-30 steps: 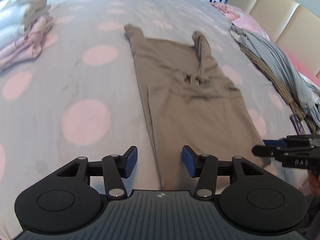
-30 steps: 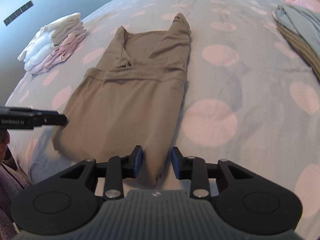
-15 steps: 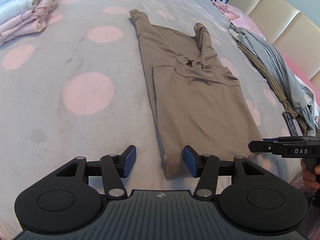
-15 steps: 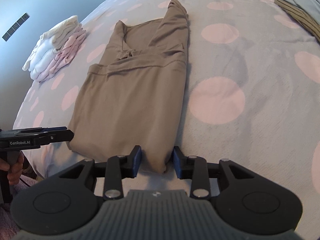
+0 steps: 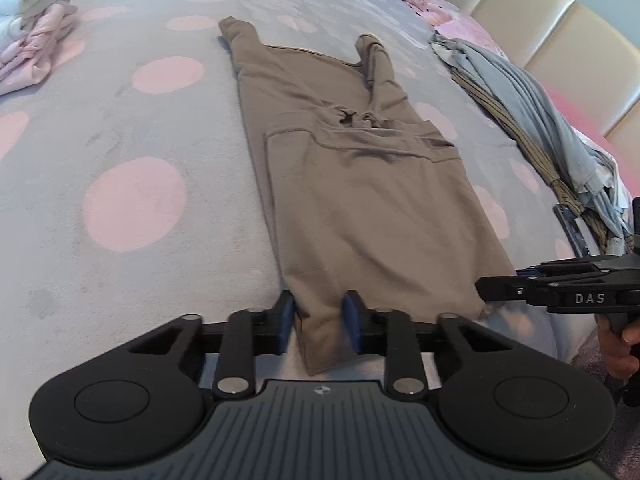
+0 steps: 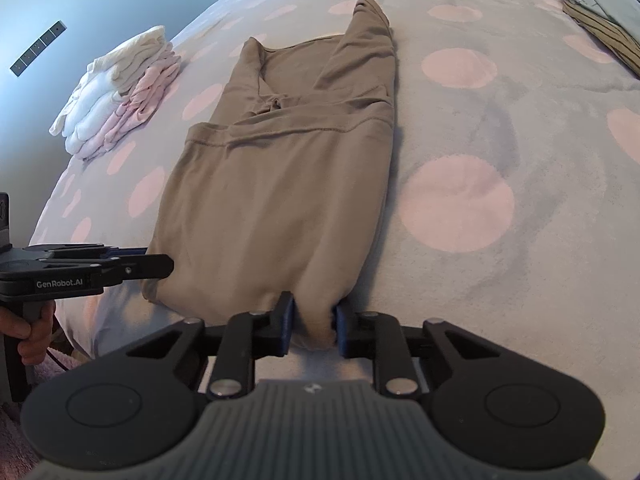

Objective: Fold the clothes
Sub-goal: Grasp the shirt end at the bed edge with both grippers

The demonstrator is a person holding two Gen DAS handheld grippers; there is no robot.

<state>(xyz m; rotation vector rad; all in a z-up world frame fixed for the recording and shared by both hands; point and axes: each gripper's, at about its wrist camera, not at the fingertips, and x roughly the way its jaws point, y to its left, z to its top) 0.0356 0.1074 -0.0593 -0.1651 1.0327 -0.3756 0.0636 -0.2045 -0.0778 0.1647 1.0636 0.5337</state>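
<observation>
A tan garment [image 5: 360, 200] lies flat on a grey bedspread [image 5: 120, 120] with pink dots, folded lengthwise into a long strip that runs from the near edge of the bed toward 12 o'clock, its two narrow ends pointing away. The left gripper [image 5: 319, 316] has just been closing, and its blue pads now pinch the garment's near left corner, the cloth bunched between them. The right gripper [image 6: 313, 322] has also just been closing and pinches the near right corner the same way, a fold of cloth squeezed between its pads. In the left wrist view the right gripper comes in from 3 o'clock, held by a hand [image 5: 618, 344] at the frame's edge; in the right wrist view the left gripper comes in from 9 o'clock, a hand [image 6: 28, 328] on its grip. A stack [image 6: 116, 92] of folded white and pink clothes sits at 10 o'clock of the garment in the right wrist view, well apart from it. A pile [image 5: 532, 120] of grey and striped clothes lies at 2 o'clock in the left wrist view, near a cream headboard [image 5: 560, 32].
</observation>
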